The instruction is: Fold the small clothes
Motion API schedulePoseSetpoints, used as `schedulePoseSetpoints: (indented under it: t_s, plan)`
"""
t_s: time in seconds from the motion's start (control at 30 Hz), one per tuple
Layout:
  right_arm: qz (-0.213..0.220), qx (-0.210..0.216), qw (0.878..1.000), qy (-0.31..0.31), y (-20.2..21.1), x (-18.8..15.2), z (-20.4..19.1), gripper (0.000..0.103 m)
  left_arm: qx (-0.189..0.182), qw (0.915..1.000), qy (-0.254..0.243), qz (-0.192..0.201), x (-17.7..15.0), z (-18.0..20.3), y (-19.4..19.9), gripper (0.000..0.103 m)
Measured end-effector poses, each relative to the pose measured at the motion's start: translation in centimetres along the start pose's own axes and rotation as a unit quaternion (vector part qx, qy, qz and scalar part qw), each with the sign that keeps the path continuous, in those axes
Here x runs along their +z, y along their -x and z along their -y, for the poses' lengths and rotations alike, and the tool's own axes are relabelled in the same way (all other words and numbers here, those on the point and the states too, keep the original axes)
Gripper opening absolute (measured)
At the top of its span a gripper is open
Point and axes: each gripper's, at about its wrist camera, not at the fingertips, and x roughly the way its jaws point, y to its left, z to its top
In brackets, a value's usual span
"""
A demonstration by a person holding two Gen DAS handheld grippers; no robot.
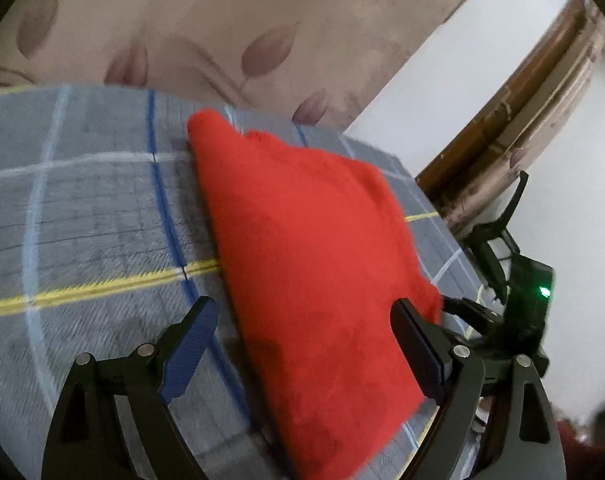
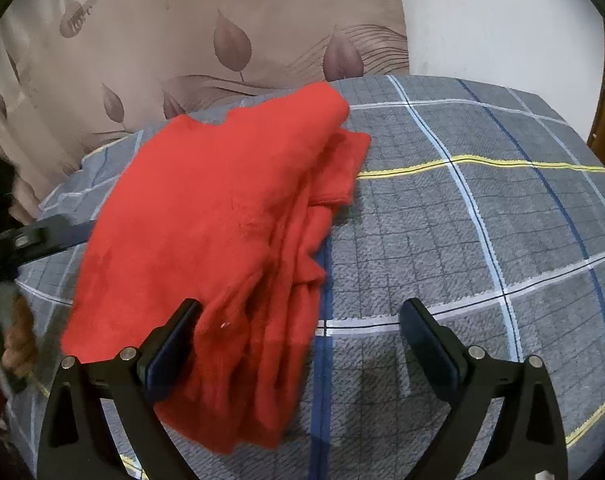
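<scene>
Lying folded on a grey plaid blanket (image 2: 482, 240) by leaf-print curtain (image 2: 182, 40), red garment (image 2: 206, 220); both tongs (image 1: 302, 344) (image 2: 298, 344) gape empty

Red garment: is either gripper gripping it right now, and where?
No hold. The left gripper and right gripper both stand open over the red garment, which lies loosely folded on the plaid blanket.

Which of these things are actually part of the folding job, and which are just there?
Part of the job:
- red garment, partly folded
- left hand-held gripper, open
- right hand-held gripper, open
- plaid blanket, the folding surface

Just there:
- leaf-print curtain
- white wall
- wooden frame
</scene>
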Motion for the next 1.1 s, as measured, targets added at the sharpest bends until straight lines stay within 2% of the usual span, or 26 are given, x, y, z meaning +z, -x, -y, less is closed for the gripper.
schedulePoseSetpoints:
  t_s: [0.07, 0.17, 0.27, 0.37, 0.57, 0.67, 0.7, 0.73, 0.77, 0.8, 0.83, 0.93, 1.1]
  plan:
    - [0.0, 0.019, 1.0, -0.005, 0.2, 0.1, 0.3, 0.098, -0.026, 0.9992, 0.024, -0.021, 0.8, -1.3, -1.7, 0.088]
    - [0.0, 0.07, 0.997, -0.029, 0.5, 0.4, 1.5, 0.098, -0.064, 0.9969, 0.043, -0.016, 1.8, -2.5, -2.4, 0.088]
    - [-0.003, 0.119, 0.99, -0.072, 0.5, 1.2, 3.4, 0.098, -0.087, 0.995, 0.042, -0.024, 2.8, -2.8, -3.1, 0.088]
    - [-0.007, 0.127, 0.988, -0.086, -0.3, 2.7, 4.7, 0.098, -0.1, 0.9938, 0.029, -0.039, 3.6, -2.4, -4.0, 0.088]
    - [-0.035, 0.191, 0.979, -0.058, -2.8, 5.6, 3.7, 0.099, -0.124, 0.9911, 0.019, -0.045, 4.4, -2.1, -5.1, 0.088]
    - [-0.044, 0.219, 0.973, -0.052, -4.0, 6.8, 3.2, 0.099, -0.124, 0.9912, 0.009, -0.046, 4.6, -1.8, -5.4, 0.086]
    - [-0.045, 0.229, 0.971, -0.056, -4.4, 7.1, 3.2, 0.099, -0.123, 0.9913, 0.01, -0.045, 4.7, -1.8, -5.7, 0.083]
    - [-0.045, 0.239, 0.968, -0.062, -4.7, 7.4, 3.2, 0.098, -0.124, 0.9913, 0.013, -0.043, 4.8, -2.0, -5.7, 0.075]
    - [-0.046, 0.246, 0.966, -0.064, -4.9, 7.6, 3.2, 0.095, -0.124, 0.9911, 0.023, -0.045, 4.8, -2.3, -5.8, 0.068]
    - [-0.046, 0.251, 0.965, -0.065, -5.1, 7.7, 3.0, 0.081, -0.125, 0.9907, 0.03, -0.046, 4.6, -2.8, -5.5, 0.061]
    - [-0.052, 0.254, 0.964, -0.065, -5.4, 7.7, 2.9, 0.062, -0.129, 0.9898, 0.039, -0.044, 4.6, -3.1, -5.5, 0.059]
    - [-0.062, 0.26, 0.96, -0.082, -5.8, 7.7, 3.3, 0.054, -0.128, 0.9899, 0.044, -0.042, 4.6, -3.3, -5.3, 0.058]
    - [-0.073, 0.281, 0.953, -0.091, -5.8, 7.2, 3.7, 0.056, -0.088, 0.9954, 0.009, -0.036, 4.1, -2.1, -5.5, 0.058]
